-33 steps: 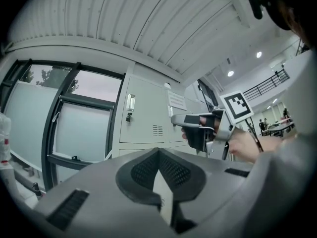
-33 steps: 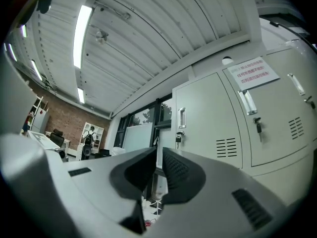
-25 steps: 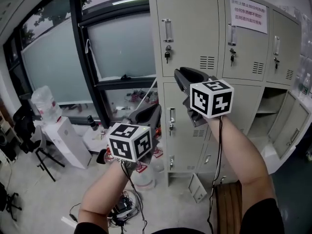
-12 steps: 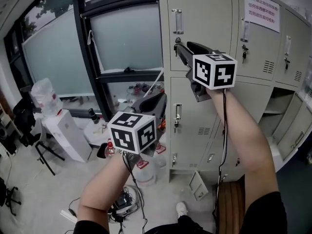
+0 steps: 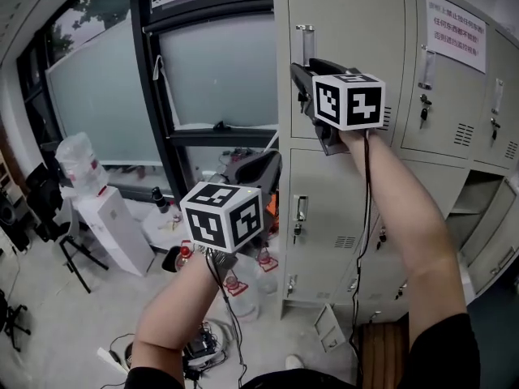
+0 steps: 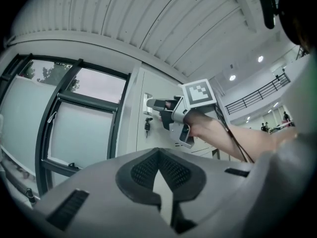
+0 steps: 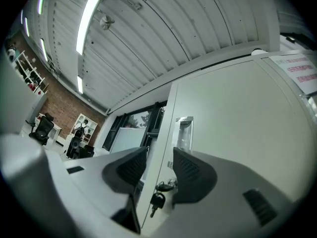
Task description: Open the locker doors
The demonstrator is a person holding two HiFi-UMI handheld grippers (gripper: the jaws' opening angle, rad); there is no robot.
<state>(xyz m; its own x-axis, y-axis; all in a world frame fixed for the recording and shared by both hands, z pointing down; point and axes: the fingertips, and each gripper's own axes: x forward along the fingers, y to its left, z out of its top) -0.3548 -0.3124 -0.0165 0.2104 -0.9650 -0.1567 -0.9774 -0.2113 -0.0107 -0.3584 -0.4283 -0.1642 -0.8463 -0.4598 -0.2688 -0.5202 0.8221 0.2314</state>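
Just starting: almost every door is shut

The right tongs [image 5: 302,78] are up at the top left locker door [image 5: 349,14], by its handle [image 5: 305,43] and key [image 7: 157,201]. Their jaws are opening and grip nothing; only the door's edge shows between them. The left tongs [image 5: 261,167] hang lower, closed and empty. One locker [image 5: 478,205] low on the right stands open; the other doors look shut and need opening

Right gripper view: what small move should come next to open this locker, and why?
Probably lift the right gripper slightly and ease forward around the handle. Its jaws are opening, nothing gripped, and the handle shows just above them on the closed door.
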